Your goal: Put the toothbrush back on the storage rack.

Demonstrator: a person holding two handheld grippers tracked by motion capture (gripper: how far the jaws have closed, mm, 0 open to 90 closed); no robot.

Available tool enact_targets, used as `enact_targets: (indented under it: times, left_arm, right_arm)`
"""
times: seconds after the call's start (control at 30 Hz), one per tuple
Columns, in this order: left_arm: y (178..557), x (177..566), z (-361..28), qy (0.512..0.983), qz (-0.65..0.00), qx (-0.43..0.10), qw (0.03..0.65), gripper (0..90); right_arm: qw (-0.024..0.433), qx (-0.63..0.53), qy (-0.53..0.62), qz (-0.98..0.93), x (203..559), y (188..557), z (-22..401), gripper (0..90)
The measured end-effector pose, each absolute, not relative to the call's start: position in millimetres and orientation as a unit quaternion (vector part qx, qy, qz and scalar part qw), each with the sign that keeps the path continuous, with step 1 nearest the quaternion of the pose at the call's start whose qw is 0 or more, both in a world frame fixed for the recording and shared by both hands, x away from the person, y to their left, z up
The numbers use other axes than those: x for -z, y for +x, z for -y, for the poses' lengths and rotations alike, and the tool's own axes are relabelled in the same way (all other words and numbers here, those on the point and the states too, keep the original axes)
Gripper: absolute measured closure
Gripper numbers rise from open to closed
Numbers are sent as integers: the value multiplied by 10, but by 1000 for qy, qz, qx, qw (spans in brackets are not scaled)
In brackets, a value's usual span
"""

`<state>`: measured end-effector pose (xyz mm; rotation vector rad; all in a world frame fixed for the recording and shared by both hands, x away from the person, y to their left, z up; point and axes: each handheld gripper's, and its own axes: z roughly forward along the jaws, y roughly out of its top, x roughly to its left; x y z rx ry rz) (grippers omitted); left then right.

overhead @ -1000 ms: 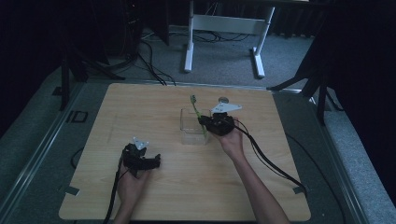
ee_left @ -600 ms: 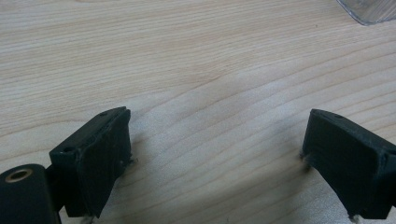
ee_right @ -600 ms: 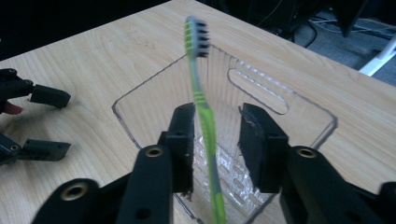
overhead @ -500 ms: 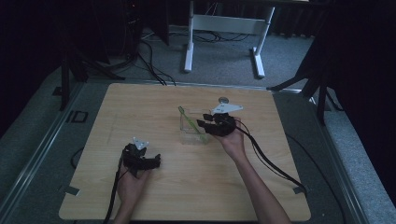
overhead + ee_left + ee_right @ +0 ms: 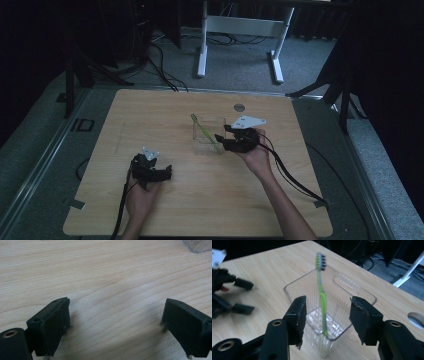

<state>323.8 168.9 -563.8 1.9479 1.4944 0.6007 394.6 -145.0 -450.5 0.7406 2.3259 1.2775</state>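
Observation:
A green toothbrush (image 5: 202, 130) (image 5: 322, 292) leans in a clear ribbed plastic cup (image 5: 209, 119) (image 5: 287, 291) at the middle of the wooden table, head up and tilted to the far left. My right gripper (image 5: 221, 142) (image 5: 327, 317) sits just right of the cup. Its jaws have just been opening and stand apart, with the brush and cup seen beyond them and untouched by the pads. My left gripper (image 5: 167, 171) (image 5: 115, 327) (image 5: 250, 297) rests open on the bare wood near the front left. A corner of the cup (image 5: 197, 246) shows far ahead of it.
A round grommet hole (image 5: 239, 107) sits in the table (image 5: 150, 115) behind the cup. Cables trail from both grippers toward the front edge. White desk legs (image 5: 202, 40) and dark stands are on the floor beyond the table.
The right gripper's jaws have come apart and let go of the toothbrush, and the hand has drawn back a little from the cup. The brush now leans in the cup. The left gripper stayed put.

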Motion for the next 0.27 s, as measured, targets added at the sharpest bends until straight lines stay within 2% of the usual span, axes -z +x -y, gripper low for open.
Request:
enact_targets:
  times: [0.27]
  left_arm:
    - [3239, 5638, -1690, 735, -563, -226, 302, 82]
  right_arm:
    - [221, -404, 228, -858, 4507, 3705, 1405, 418]
